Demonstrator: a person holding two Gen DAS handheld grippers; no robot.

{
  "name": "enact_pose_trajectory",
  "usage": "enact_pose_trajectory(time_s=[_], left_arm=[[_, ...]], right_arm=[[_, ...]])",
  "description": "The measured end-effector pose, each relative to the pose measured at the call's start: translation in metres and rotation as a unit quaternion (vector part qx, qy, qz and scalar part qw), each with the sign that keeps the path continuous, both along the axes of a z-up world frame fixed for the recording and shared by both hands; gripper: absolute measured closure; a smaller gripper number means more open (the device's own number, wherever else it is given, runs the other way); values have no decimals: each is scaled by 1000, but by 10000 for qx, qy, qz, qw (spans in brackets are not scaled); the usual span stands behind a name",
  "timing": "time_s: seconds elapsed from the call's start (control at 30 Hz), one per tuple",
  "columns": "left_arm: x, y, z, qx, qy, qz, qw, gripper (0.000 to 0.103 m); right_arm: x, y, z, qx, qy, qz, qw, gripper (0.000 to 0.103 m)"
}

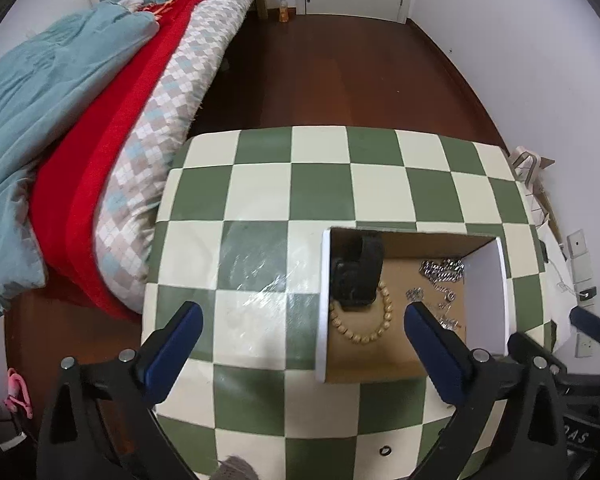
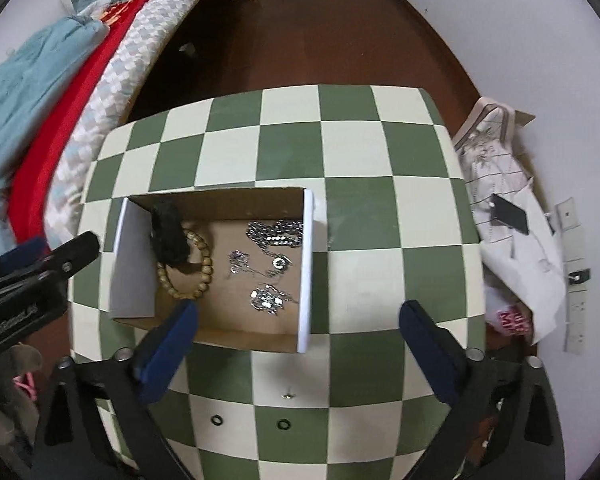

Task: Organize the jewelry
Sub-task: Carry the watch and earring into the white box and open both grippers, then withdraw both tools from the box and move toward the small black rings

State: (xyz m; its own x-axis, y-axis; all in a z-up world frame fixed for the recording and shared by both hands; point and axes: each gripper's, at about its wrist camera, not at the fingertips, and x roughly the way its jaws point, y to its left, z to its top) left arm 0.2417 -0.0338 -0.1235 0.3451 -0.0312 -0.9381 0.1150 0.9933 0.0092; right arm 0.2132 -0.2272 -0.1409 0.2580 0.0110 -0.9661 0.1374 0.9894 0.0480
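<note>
A shallow brown cardboard box with white side walls [image 2: 306, 264] is sitting on the green-and-cream checkered tabletop [image 2: 352, 152], open at the top. Inside it, a bracelet of round wooden beads [image 2: 204, 268] is lying on the box floor toward the left side, with a black lumpy object [image 2: 168, 236] resting over its upper part and leaning against the left wall. To the right of the beads, several tangled silver chains [image 2: 274, 234] are spreading across the floor of the box, and a small silver ring [image 2: 279, 264] is lying among them.

The left hand-held gripper [image 1: 304, 336] is hovering over the tabletop with its blue-padded fingers [image 1: 430, 340] spread wide and holding nothing; the right-hand finger is hanging above the box's interior, the other over bare tabletop. The right hand-held gripper [image 2: 298, 340] is likewise gaping wide and gripping nothing, its fingers straddling the near right corner of the box.

Two small dark rings [image 2: 217, 420] are lying on the tabletop near its front edge, outside the box, with a tiny silver piece [image 2: 288, 396] just beyond them. A bed with red and teal blankets [image 1: 72, 120] is standing to the left.
</note>
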Motion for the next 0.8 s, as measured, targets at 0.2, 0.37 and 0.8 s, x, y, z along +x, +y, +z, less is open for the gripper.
enact_pose_trajectory(time_s=[0.2, 0.37, 0.8], left_arm=[[-25, 4, 11, 115, -211, 26, 9997, 0], [-48, 8, 28, 124, -443, 62, 9989, 0], [-124, 20, 86, 82, -1455, 129, 9892, 0]], right_arm=[[-15, 4, 4, -301, -138, -40, 9994, 0], [-32, 7, 11, -342, -255, -99, 9990, 0], [-94, 24, 68, -515, -980, -44, 9938, 0]])
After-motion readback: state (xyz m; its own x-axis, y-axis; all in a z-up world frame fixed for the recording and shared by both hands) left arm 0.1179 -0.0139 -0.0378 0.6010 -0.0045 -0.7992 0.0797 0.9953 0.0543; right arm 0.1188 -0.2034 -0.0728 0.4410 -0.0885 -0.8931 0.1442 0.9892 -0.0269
